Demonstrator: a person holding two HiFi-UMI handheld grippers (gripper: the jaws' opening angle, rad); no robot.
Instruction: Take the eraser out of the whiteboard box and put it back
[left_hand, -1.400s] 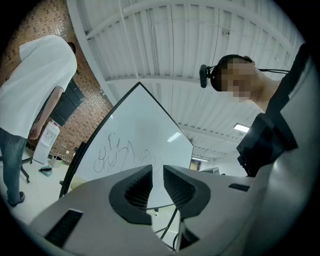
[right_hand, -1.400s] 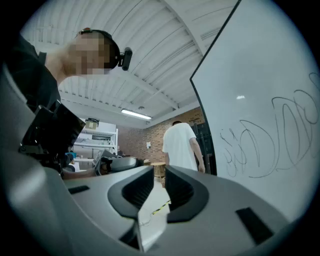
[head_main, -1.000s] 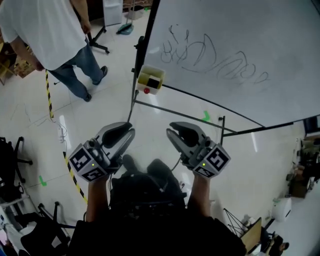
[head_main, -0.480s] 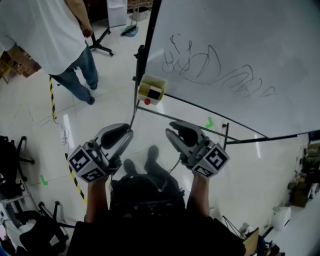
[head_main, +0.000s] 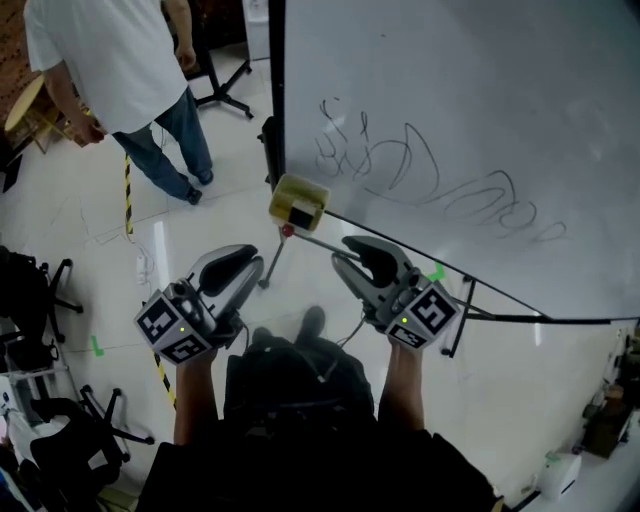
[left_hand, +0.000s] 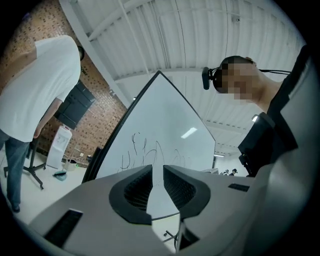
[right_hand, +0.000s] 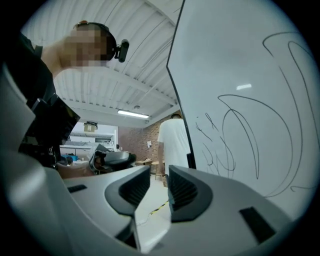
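A yellow box (head_main: 297, 203) hangs at the whiteboard's (head_main: 450, 100) lower left corner. A dark block, apparently the eraser (head_main: 301, 213), shows in its front. My left gripper (head_main: 256, 263) is shut and empty, below and left of the box. My right gripper (head_main: 348, 256) is just below and right of the box, not touching it. Its jaws have just been opening and stand slightly apart with nothing between them. In the left gripper view the left gripper (left_hand: 157, 172) points at the scribbled whiteboard (left_hand: 165, 145). In the right gripper view the right gripper (right_hand: 160, 176) runs alongside the whiteboard (right_hand: 250, 100).
A person in a white shirt (head_main: 110, 60) stands at the upper left, beyond the board's edge. Yellow-black tape (head_main: 128, 200) runs over the floor. Chairs and dark gear (head_main: 40, 300) crowd the left edge. The board's stand leg (head_main: 455, 320) is at the right.
Both grippers have moved closer to the whiteboard, so the yellow box now sits just above them. The right gripper's jaws have parted a little. The left jaws stay shut.
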